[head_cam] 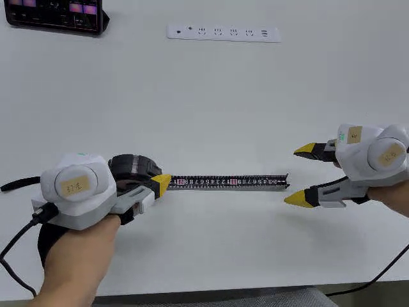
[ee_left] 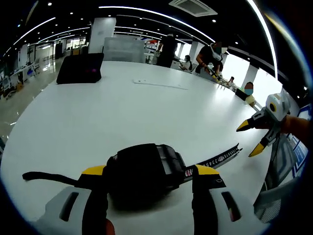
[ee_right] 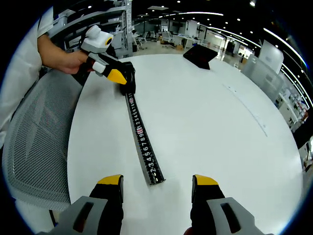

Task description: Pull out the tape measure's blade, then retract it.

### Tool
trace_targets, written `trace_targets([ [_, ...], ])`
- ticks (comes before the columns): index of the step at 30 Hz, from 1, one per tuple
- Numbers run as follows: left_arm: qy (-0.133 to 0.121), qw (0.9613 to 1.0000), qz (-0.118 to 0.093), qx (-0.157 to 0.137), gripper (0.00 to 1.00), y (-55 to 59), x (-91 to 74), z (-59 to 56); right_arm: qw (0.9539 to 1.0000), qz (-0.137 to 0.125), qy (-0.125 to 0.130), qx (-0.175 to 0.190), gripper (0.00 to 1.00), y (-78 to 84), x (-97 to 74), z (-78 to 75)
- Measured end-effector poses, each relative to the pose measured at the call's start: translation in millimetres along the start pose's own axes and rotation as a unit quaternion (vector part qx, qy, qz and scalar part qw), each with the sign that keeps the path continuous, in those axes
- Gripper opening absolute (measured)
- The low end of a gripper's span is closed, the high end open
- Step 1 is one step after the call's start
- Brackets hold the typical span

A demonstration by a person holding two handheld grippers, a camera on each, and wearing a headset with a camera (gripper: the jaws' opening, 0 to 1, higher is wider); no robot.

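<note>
Head view looks down; gripper views face along shared blade point(head_cam: 230, 182).

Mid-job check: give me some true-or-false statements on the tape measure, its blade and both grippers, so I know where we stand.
1. The left gripper is shut on the tape measure case. True.
2. The right gripper is clamped on the end of the blade. False: its jaws stand open, and the blade's end lies free on the table near their tips.
3. The blade is pulled out and lies flat on the table, pointing towards the right gripper. True.
4. The power strip lies across the blade. False: it sits at the far side of the table, well apart from the blade.
</note>
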State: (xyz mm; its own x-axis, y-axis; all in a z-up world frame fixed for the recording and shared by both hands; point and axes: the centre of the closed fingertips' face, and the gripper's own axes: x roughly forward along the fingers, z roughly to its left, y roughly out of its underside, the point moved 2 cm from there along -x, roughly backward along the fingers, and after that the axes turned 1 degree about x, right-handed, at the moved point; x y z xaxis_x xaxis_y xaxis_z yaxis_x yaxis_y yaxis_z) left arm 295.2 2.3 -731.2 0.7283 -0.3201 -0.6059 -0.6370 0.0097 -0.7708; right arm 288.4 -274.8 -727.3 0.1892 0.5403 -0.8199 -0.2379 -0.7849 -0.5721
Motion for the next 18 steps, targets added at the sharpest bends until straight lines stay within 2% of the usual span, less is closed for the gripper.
trace_targets([
  [6, -0.006, 0.9999, 0.001, -0.009, 0.64, 0.6, 1.5, 2.6, 0.9997, 0.015, -0.013, -0.01, 0.49, 3.6, 3.7, 0.0],
  [18, -0.015, 0.9996, 0.001, -0.023, 0.61, 0.8, 2.1, 5.2, 0.9989, 0.029, -0.027, -0.026, 0.44, 3.2, 9.4, -0.8],
])
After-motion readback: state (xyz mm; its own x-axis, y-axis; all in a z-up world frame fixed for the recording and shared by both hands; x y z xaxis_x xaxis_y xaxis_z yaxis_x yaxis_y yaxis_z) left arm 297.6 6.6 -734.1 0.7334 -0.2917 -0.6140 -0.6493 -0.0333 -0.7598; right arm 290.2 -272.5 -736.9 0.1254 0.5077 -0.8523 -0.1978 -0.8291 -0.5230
